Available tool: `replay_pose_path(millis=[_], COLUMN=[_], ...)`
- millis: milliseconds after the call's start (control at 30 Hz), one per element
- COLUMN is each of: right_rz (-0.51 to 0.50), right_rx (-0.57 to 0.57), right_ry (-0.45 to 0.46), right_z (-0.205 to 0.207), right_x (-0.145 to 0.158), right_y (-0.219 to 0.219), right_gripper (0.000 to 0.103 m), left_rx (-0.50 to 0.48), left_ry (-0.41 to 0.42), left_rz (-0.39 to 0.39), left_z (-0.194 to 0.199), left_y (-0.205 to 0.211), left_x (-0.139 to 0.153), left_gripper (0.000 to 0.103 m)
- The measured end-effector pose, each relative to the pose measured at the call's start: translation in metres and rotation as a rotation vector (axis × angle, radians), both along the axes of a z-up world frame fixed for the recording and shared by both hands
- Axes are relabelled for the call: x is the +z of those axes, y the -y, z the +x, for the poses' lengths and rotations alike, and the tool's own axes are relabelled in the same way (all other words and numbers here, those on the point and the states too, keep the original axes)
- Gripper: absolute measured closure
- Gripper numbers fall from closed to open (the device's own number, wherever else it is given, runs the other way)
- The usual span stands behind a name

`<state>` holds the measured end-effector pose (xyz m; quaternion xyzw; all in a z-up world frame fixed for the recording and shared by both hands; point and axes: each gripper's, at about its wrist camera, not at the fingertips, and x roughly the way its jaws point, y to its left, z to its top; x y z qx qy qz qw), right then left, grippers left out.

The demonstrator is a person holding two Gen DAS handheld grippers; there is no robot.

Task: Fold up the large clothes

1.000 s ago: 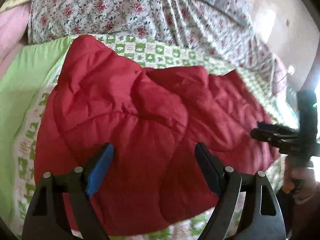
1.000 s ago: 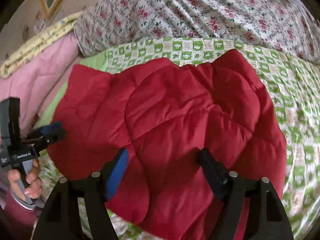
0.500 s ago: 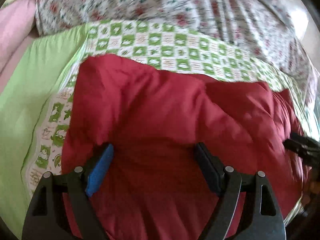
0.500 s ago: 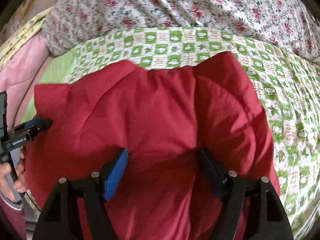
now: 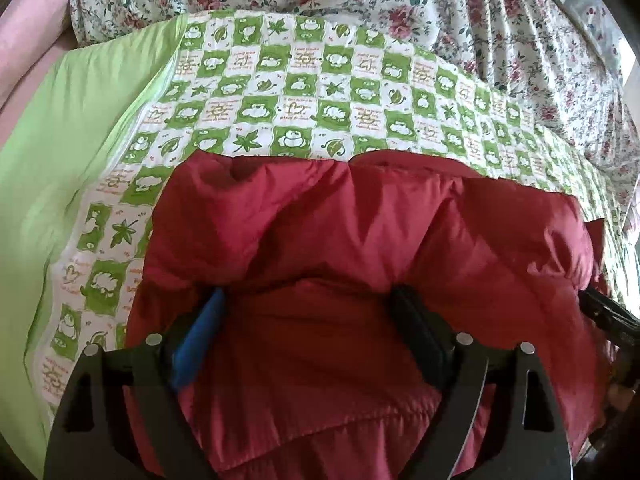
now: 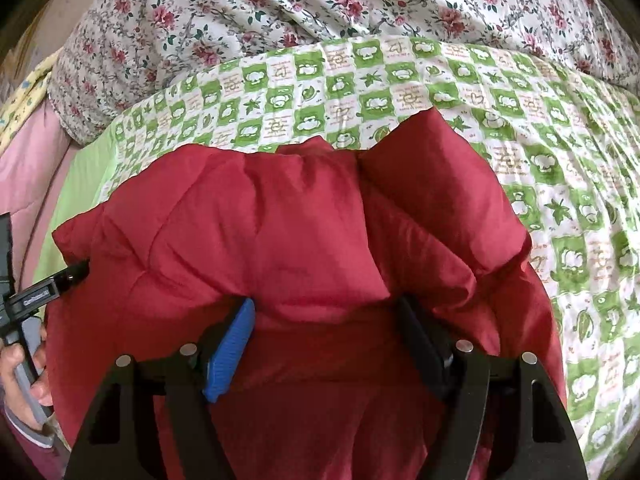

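Observation:
A puffy red quilted jacket (image 5: 360, 232) lies bunched on a green-and-white checked sheet (image 5: 280, 92). My left gripper (image 5: 308, 300) points down into it. Its jaws are opening, red fabric bulges between them, and a soft fold covers the tips. The blue pad (image 5: 196, 340) still shows its face. My right gripper (image 6: 324, 308) sits the same way further right on the jacket (image 6: 280, 232), jaws wide, fabric swelling between them and over the tips. Each gripper appears at the edge of the other's view: the right gripper (image 5: 604, 312) and the left gripper (image 6: 60, 280), held by a hand (image 6: 24, 364).
A floral quilt (image 6: 320, 8) is heaped along the far side of the bed. Plain green fabric (image 5: 60, 140) and a pink cover (image 6: 28, 160) lie to the left. Checked sheet (image 6: 580, 200) shows to the right of the jacket.
Both grippers moved forward and down onto the jacket. The jacket, lying flatter before, now bunches into a rounded fold ahead of the fingertips, and more checked sheet shows beyond it.

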<state>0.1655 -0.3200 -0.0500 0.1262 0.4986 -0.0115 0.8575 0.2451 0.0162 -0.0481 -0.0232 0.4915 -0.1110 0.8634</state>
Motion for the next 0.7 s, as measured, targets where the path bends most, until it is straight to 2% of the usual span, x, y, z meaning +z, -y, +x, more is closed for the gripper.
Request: replay_pose_path(millis=[167,300,400,500,567,600,700], right_rz=[0.007,0.007,0.004,0.003,0.004,0.007,0.001], right_rx=[0.001,0.003,0.003,0.003,0.006,0.009,0.009], right_ry=[-0.001,0.001,0.001,-0.004,-0.012,-0.011,0.023], right_z=[0.0,0.0,0.0,0.001,0.001,-0.001,-0.019], right_x=[-0.002,-0.002,-0.002,-0.002,0.001,0.005,0.029], right_y=[0.001,0.001,0.001,0.0,0.0,0.0,-0.005], right_gripper=[0.029,0.028,0.028,0.028,0.029,0.029,0.027], left_rx=[-0.034,-0.094,-0.135,-0.16,-0.153,-0.139,-0.128], left_ry=[0.059,0.124,0.134,0.103,0.081,0.075,0.08], left_rz=[-0.078,-0.172,-0.25,-0.232,-0.172,-0.136,-0.13], left_z=[-0.04,-0.097,-0.135,-0.15,-0.15,-0.147,-0.144], left_y=[-0.008,-0.017,-0.019,-0.008,0.0,0.004,0.003], left_x=[0.029,0.049,0.052,0.041,0.027,0.019,0.014], left_gripper=[0.016,0.016,0.016,0.016,0.016,0.016,0.016])
